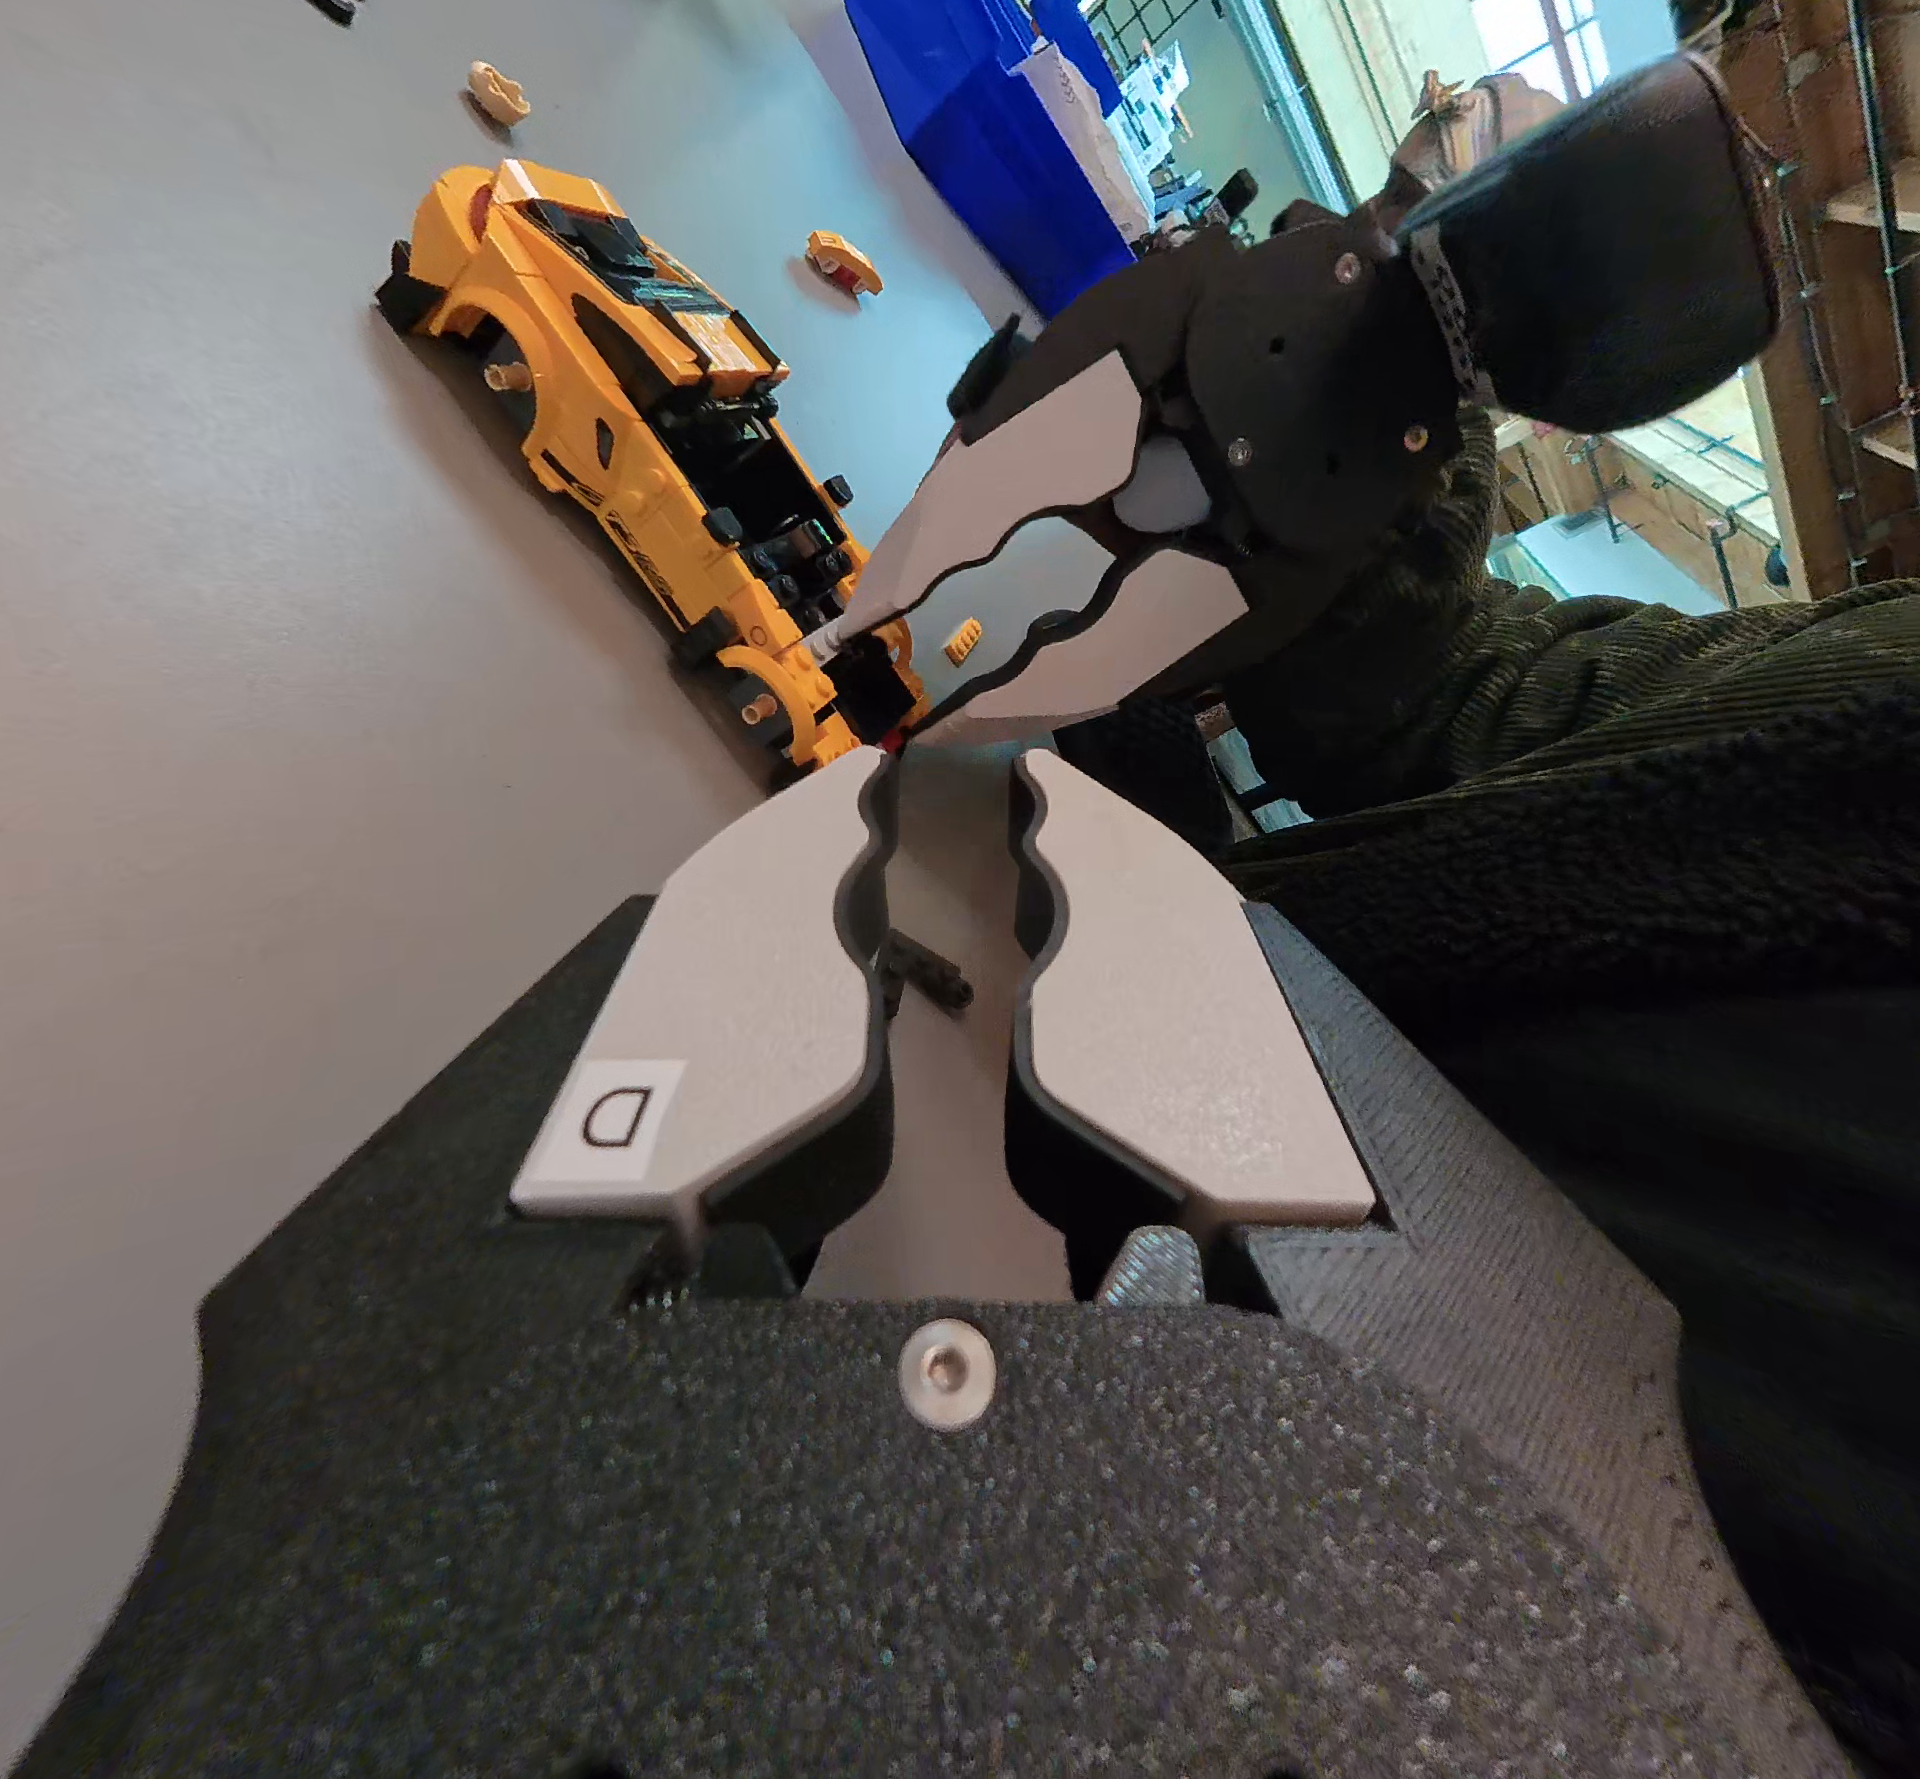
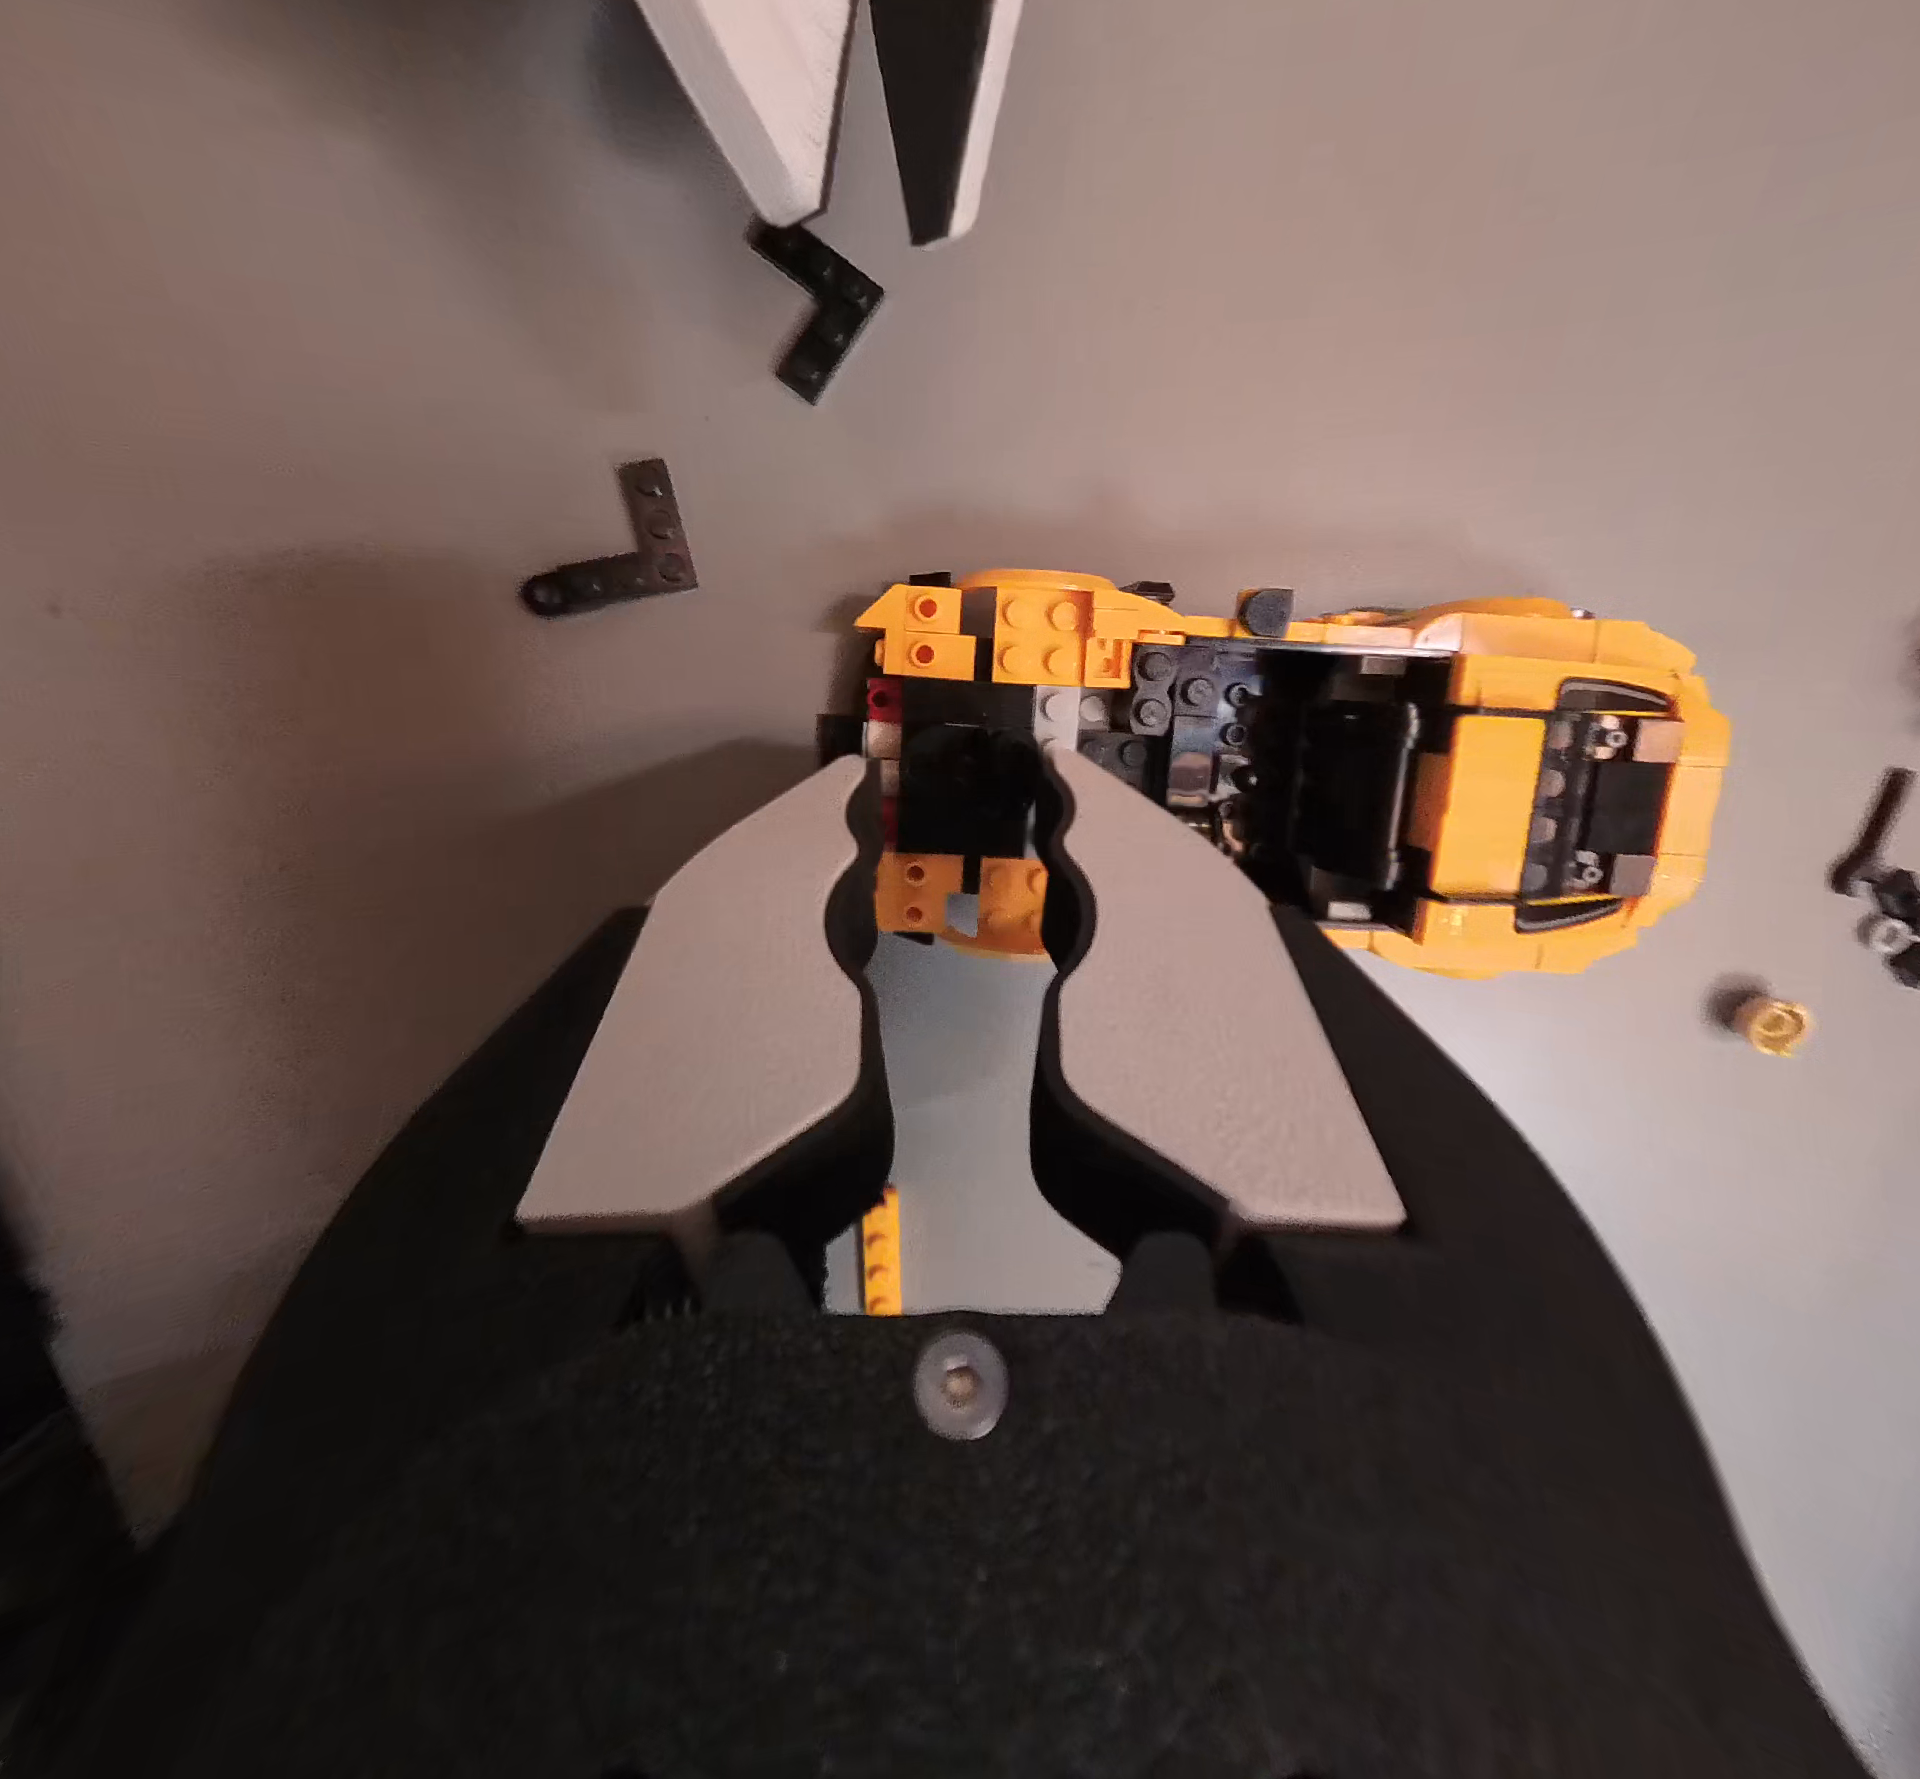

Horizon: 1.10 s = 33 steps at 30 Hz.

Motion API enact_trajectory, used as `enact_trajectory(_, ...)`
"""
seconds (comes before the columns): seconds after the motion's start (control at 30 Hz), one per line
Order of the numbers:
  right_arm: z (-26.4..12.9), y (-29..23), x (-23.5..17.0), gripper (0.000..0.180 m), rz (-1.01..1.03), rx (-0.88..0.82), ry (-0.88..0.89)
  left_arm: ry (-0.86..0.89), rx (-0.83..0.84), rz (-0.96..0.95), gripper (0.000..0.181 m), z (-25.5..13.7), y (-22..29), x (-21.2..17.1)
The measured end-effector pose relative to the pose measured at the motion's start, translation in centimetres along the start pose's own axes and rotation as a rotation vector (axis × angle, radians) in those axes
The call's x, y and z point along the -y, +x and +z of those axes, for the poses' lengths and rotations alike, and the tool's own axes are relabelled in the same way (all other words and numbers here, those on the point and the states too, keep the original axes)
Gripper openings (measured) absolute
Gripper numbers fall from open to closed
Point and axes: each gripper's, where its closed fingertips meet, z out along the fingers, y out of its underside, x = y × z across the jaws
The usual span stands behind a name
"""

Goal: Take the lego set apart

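Note:
The yellow lego car lies on the grey table, wheels off, its black inside open; it also shows in the right wrist view. My right gripper is shut on a black block at the car's stripped end, one finger on each side; it also shows in the left wrist view. My left gripper is open and empty, just short of that same end of the car. A loose black L-shaped plate lies on the table under its fingers. The left gripper comes in from the top of the right wrist view.
A second black L-shaped plate, a gold round piece, black parts and a yellow plate lie around the car. Small orange and tan pieces lie farther off. Blue bins stand beyond the table. A dark sleeve is at the right. Spacing between my two grippers at the tips: around 8 cm. The right tips stand about 7 cm off the loose black L-shaped plate. Seen from the right wrist view as well.

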Motion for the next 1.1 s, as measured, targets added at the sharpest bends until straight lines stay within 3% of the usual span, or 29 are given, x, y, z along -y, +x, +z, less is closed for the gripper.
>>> enact_trajectory(0.9, 0.14, 0.16, -0.81, 0.029, -0.169, -0.222, -0.020, -0.018, 0.017, 0.018, 0.019, 0.22, -0.08, -0.30)
enact_trajectory(1.1, -0.36, 0.36, -0.39, 0.033, -0.121, -0.235, 0.049, -0.023, 0.027, 0.025, 0.019, 0.27, -0.22, -0.39)
